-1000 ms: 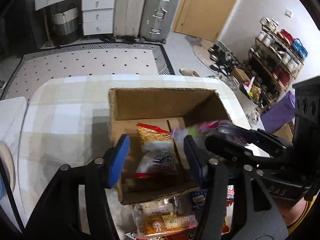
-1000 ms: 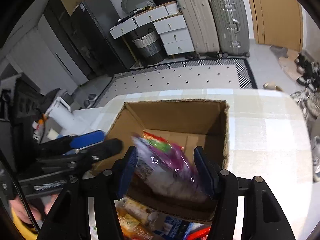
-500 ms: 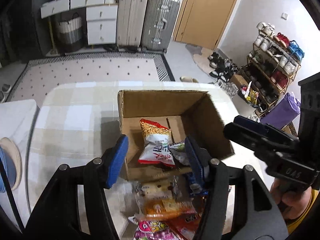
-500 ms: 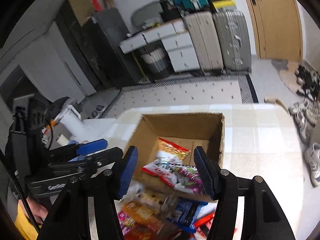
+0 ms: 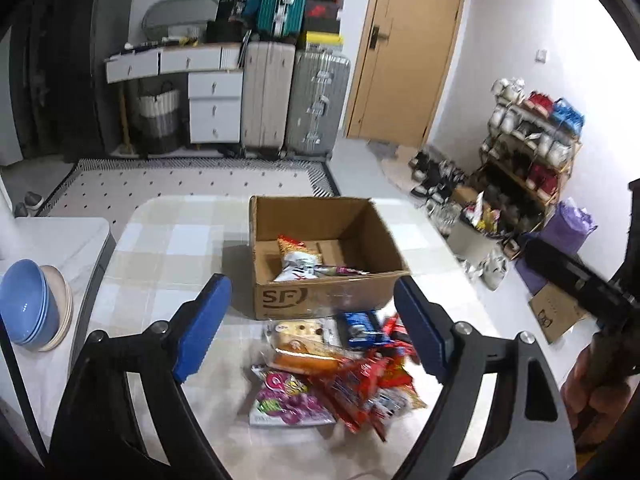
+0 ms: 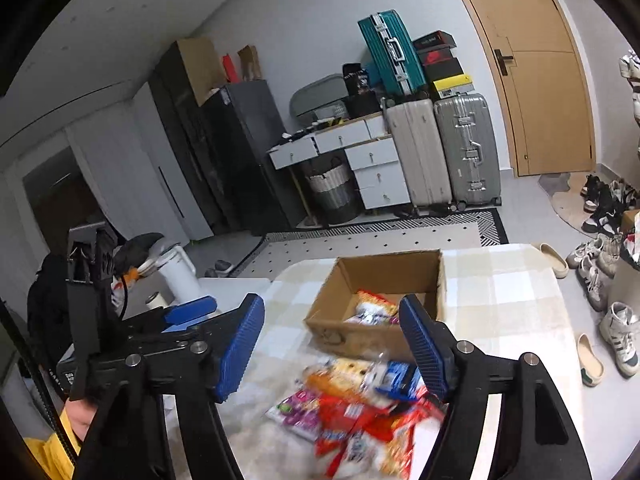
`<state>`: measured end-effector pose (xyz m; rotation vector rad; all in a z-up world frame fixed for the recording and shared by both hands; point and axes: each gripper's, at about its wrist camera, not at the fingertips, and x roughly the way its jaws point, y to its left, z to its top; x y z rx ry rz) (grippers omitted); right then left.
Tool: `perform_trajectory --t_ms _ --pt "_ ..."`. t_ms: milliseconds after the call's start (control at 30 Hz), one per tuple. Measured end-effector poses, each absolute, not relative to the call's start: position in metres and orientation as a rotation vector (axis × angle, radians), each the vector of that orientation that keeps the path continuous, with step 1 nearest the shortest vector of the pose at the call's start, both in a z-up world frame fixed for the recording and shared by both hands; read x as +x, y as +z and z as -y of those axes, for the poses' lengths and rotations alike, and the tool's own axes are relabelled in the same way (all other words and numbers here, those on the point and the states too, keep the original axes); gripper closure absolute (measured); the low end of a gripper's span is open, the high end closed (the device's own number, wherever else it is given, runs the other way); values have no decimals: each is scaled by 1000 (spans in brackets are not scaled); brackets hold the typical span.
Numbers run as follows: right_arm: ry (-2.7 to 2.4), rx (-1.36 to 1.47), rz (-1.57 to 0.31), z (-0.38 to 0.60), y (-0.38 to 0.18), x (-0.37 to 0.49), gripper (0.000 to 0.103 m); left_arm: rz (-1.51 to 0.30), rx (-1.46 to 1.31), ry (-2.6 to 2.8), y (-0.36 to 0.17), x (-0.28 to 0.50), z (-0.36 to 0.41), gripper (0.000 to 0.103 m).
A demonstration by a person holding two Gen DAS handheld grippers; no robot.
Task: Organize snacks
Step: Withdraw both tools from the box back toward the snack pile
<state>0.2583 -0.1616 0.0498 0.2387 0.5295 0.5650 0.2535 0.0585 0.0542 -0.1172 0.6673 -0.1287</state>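
We find the left tool [image 5: 312,324] and right tool [image 6: 332,344] empty, jaws just opened wide. Two snack packets [image 5: 308,264] lie in the cardboard box [image 5: 320,296] mid-tabletop [image 5: 168,248]; the snack pile [image 5: 340,372] sits against the box's near wall, toward the near edge.

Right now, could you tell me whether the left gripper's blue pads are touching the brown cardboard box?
Apart. In the left wrist view, the open left gripper hangs empty above the table, pads clear of the cardboard box.
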Motion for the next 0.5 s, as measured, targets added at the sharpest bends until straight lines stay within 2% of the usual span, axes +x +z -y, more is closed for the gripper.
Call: perform_trajectory --t_ms 67,167,333,400,467,500 --pt "558 234 -514 162 48 233 30 -651 -107 -115 59 230 -55 20" --pt "525 224 -478 168 39 194 18 -631 -113 -123 64 194 -55 20" --pt "487 230 -442 171 27 144 17 -592 -153 -120 66 137 -62 18" --pt "463 232 -417 172 23 123 13 -573 -162 -113 65 114 -66 18" --pt "469 232 -405 171 20 102 12 -564 -170 -94 62 90 -69 13" --pt "477 231 -399 173 18 91 12 -561 -173 -79 59 80 -72 5"
